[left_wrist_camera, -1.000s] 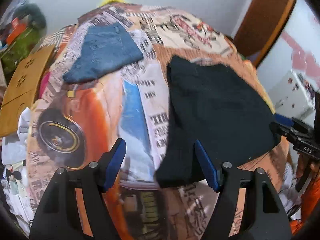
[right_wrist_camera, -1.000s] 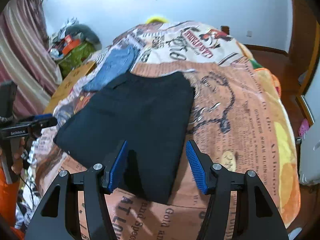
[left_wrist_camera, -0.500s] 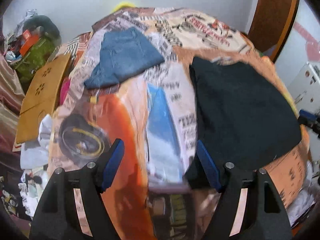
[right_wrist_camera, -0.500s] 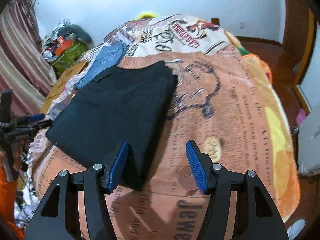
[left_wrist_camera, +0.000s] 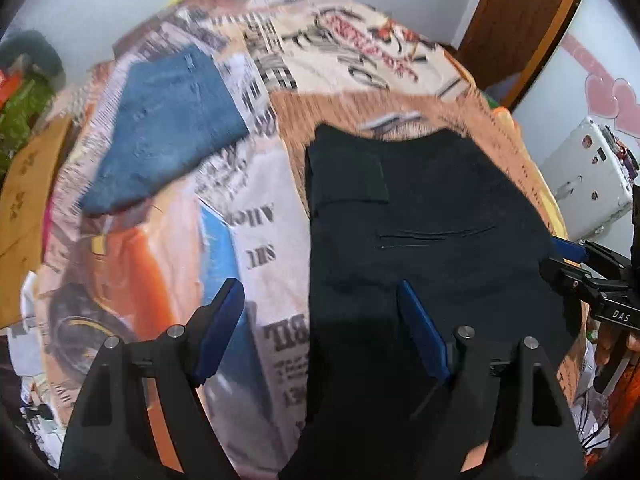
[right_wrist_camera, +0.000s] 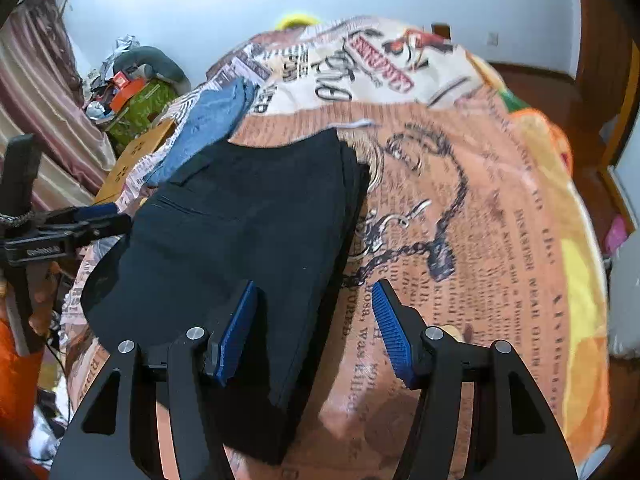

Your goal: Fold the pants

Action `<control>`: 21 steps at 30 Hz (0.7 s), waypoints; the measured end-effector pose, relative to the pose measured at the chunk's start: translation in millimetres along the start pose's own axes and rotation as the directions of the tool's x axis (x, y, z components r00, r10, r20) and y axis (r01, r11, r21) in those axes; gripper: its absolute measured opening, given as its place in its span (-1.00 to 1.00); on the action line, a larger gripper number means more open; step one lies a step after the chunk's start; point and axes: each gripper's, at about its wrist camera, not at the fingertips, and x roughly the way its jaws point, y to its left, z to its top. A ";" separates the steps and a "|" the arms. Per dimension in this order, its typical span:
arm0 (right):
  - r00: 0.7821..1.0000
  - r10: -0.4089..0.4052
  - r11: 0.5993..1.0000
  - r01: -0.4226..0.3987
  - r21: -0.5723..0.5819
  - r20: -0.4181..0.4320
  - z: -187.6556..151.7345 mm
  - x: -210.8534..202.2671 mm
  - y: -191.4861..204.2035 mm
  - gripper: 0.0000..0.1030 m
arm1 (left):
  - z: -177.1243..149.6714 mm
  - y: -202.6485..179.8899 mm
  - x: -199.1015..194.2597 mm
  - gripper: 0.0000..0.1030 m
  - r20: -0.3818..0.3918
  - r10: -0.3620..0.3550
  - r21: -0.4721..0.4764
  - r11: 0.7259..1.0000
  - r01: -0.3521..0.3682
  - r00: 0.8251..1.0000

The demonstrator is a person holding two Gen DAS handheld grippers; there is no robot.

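Note:
Black pants (left_wrist_camera: pixel 424 240) lie folded flat on the printed bedspread (left_wrist_camera: pixel 260 248); they also show in the right wrist view (right_wrist_camera: pixel 248 232). My left gripper (left_wrist_camera: pixel 320 328) is open over the pants' left near edge, holding nothing. My right gripper (right_wrist_camera: pixel 314 332) is open over the pants' right near corner, holding nothing. Each gripper shows in the other's view: the right one (left_wrist_camera: pixel 576 264) at the pants' right edge, the left one (right_wrist_camera: pixel 88 220) at the left edge.
Folded blue jeans (left_wrist_camera: pixel 168 128) lie at the bed's far left, also in the right wrist view (right_wrist_camera: pixel 208 124). A brown cardboard box (left_wrist_camera: pixel 20 196) and clutter (right_wrist_camera: pixel 128 92) stand left of the bed. A white appliance (left_wrist_camera: pixel 588 176) stands at the right.
Both grippers have moved closer over the black pants' near edge after pulling back half a second ago. The pants have stayed folded in place.

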 end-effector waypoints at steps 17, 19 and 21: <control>0.983 0.173 0.982 -0.169 0.081 -0.054 11.2 31.6 -17.7 0.39 | 22.1 -8.0 51.7 0.80 -0.139 -0.179 0.025 0.983 0.185 0.974; 0.981 0.187 0.980 -0.182 0.086 -0.054 12.3 33.5 -18.4 0.39 | 23.9 -11.1 53.1 0.80 -0.139 -0.198 0.038 0.978 0.206 0.970; 0.978 0.200 0.977 -0.195 0.082 -0.059 15.6 36.4 -19.0 0.39 | 26.0 -12.4 55.1 0.80 -0.144 -0.216 0.042 0.974 0.224 0.966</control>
